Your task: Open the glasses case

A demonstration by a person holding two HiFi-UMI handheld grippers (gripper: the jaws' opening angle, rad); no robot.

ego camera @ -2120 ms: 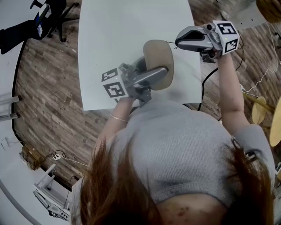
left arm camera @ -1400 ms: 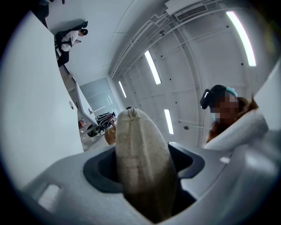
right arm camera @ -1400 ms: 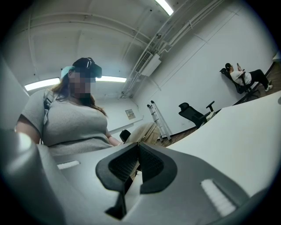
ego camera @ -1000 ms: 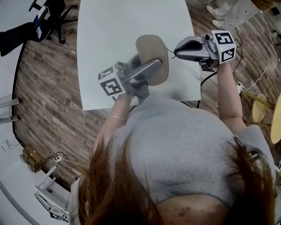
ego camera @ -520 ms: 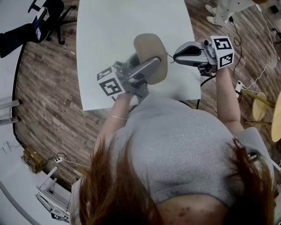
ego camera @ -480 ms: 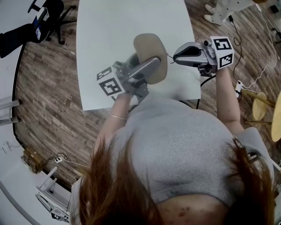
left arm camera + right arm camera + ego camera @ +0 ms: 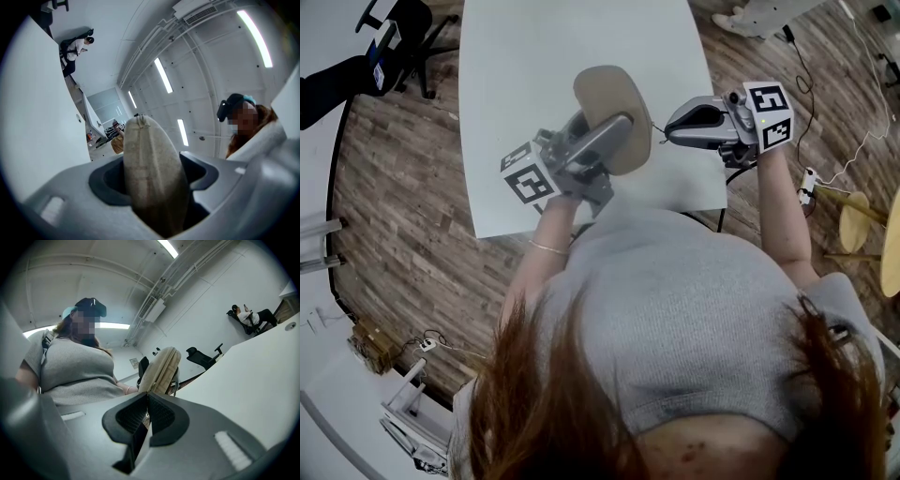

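A beige oval glasses case (image 7: 609,112) is held up over the white table (image 7: 525,56), and my left gripper (image 7: 602,142) is shut on its lower half. In the left gripper view the case (image 7: 150,154) stands edge-on between the two jaws, filling the gap. My right gripper (image 7: 667,131) is just right of the case with its jaws pressed together. A thin zipper pull (image 7: 656,128) runs from the case's right edge into its tips. In the right gripper view the case (image 7: 161,366) rises just beyond the shut right gripper (image 7: 147,399).
An office chair (image 7: 403,37) stands on the wood floor beyond the table's left corner. A black cable (image 7: 736,183) hangs off the table's near right edge, with a round stool (image 7: 853,211) further right. Another person (image 7: 77,47) sits far off.
The case and left gripper have drifted slightly left in the head view. The right gripper has come a little nearer to the person. Both grips look unchanged.
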